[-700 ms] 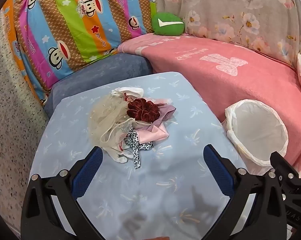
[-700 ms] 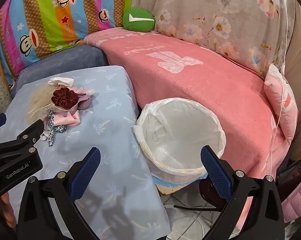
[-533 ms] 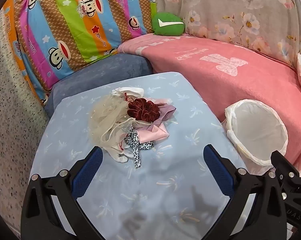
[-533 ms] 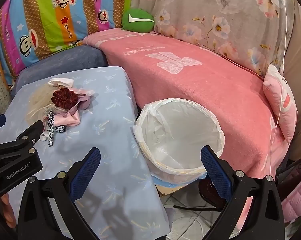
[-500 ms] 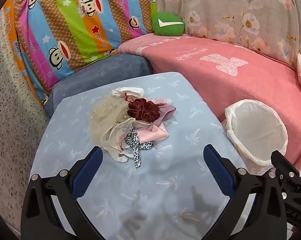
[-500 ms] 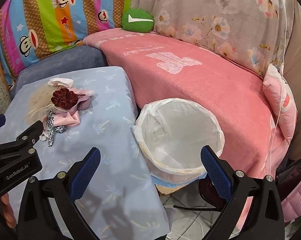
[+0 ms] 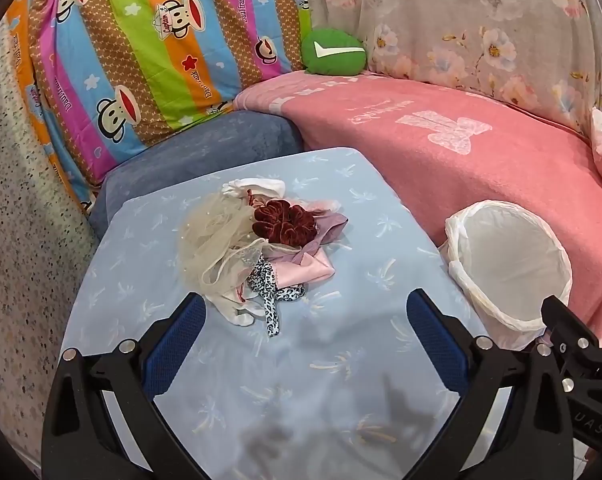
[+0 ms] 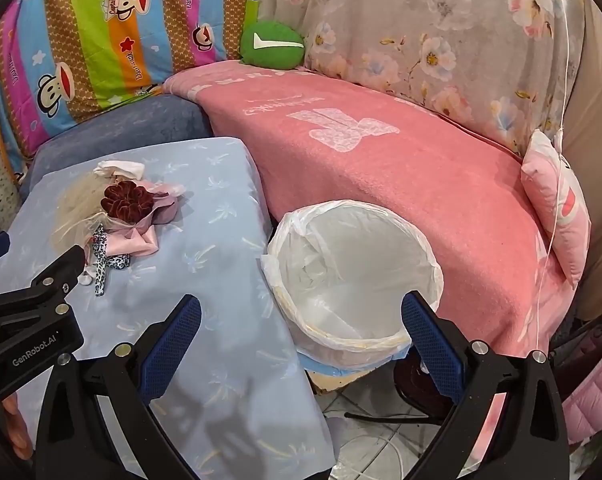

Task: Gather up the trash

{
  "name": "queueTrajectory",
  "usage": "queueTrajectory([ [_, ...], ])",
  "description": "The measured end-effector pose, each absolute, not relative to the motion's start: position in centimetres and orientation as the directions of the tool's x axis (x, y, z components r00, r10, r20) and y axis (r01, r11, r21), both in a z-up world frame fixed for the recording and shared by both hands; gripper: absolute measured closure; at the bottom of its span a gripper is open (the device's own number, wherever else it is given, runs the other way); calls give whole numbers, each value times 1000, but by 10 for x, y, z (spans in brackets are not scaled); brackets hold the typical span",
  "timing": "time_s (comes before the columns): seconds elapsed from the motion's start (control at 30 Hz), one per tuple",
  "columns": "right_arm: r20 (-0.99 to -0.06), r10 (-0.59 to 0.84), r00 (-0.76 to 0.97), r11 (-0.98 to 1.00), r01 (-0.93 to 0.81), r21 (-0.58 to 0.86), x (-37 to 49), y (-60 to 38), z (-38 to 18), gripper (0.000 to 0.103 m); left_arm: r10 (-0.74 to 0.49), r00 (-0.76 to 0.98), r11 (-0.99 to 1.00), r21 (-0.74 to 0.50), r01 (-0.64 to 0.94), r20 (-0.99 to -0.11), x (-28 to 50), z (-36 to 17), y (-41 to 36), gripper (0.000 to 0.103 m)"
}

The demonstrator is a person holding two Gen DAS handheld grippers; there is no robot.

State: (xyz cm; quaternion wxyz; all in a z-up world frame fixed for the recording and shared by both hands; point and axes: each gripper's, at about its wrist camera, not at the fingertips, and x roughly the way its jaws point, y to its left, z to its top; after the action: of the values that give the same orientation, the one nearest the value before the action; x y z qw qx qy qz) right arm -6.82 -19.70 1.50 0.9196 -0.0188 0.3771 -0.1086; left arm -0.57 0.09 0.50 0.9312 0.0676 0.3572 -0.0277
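Soft heap of trash point(image 7: 261, 248) on the pale blue cloth table point(image 7: 301, 380), far left: beige netting, velvety maroon scrunchie point(image 7: 283, 222), glossy pink fabric, leopard strip. Right, round white-lined bin point(image 8: 353, 276), contents unclear. Left gripper point(image 7: 305, 332) and right gripper point(image 8: 301, 330) hover spread wide, holding nothing.

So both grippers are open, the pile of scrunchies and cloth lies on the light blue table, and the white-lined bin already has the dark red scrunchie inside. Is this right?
Not quite. The dark red scrunchie is not in the bin; it sits on top of the pile on the light blue table. The right wrist view shows only the white liner inside the bin. The left gripper and right gripper are indeed open.
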Motion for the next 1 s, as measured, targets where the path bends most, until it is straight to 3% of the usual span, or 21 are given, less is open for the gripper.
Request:
queueTrajectory([
  [1.0,-680,-231,696,972,201,-124,-71,-204,20,6,-18,751,988,105,115,-660,-8,8,-8,7],
])
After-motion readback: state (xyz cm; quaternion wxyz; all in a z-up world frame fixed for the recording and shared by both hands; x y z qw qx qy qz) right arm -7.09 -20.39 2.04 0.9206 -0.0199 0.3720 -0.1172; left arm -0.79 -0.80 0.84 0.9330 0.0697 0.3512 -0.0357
